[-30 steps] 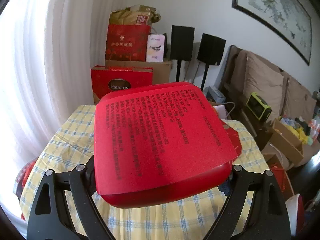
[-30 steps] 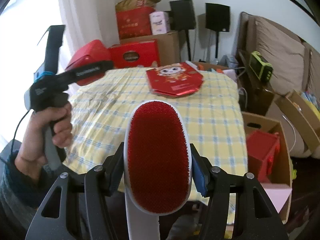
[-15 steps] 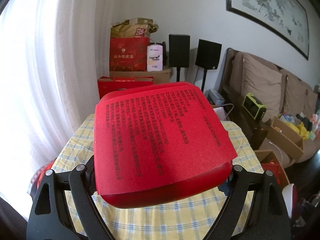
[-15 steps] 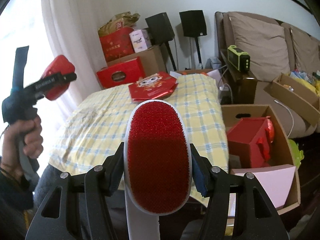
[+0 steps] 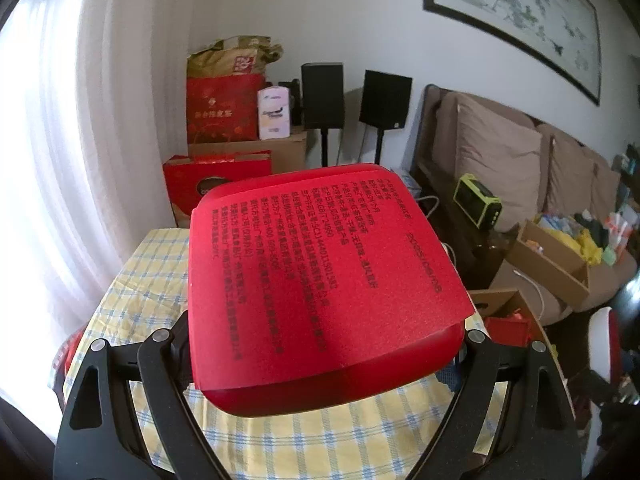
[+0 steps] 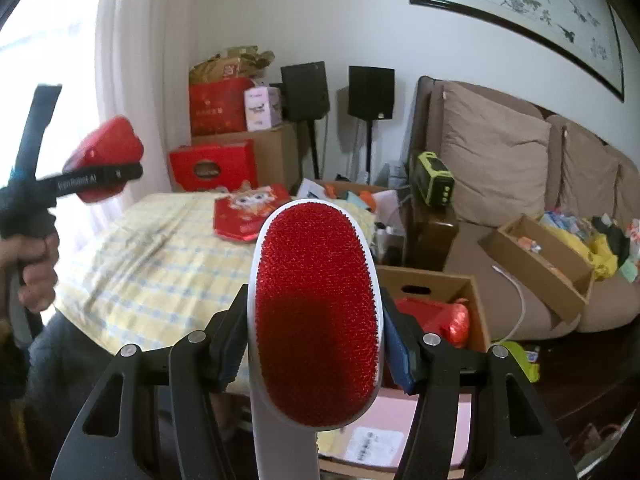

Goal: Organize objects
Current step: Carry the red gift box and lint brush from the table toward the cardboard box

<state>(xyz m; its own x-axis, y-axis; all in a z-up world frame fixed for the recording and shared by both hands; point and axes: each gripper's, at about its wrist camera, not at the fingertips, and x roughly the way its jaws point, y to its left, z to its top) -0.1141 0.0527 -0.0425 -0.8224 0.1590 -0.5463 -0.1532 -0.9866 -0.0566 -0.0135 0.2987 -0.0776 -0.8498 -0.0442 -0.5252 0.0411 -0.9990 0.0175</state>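
My left gripper (image 5: 320, 344) is shut on a red rounded box (image 5: 320, 280) with a printed red label on top, held above the table with the yellow checked cloth (image 5: 152, 280). In the right wrist view the same red box (image 6: 106, 150) and the left gripper (image 6: 102, 174) show at the left, carried by a hand (image 6: 34, 268). My right gripper (image 6: 316, 344) is shut on a lint brush (image 6: 316, 312) with a red bristle pad and a white handle, held off the table's right edge. A flat red packet with a cartoon face (image 6: 250, 210) lies on the cloth.
Red gift boxes (image 5: 218, 188) and cardboard boxes stand behind the table, with two black speakers (image 5: 384, 98) on stands. A brown sofa (image 6: 500, 168) holds an open carton. An open cardboard box with a red bag (image 6: 436, 312) sits on the floor right of the table.
Both grippers have pulled back and risen with their loads. The right wrist view has swung right, showing more sofa and floor box. The table looks smaller and farther in the left wrist view.
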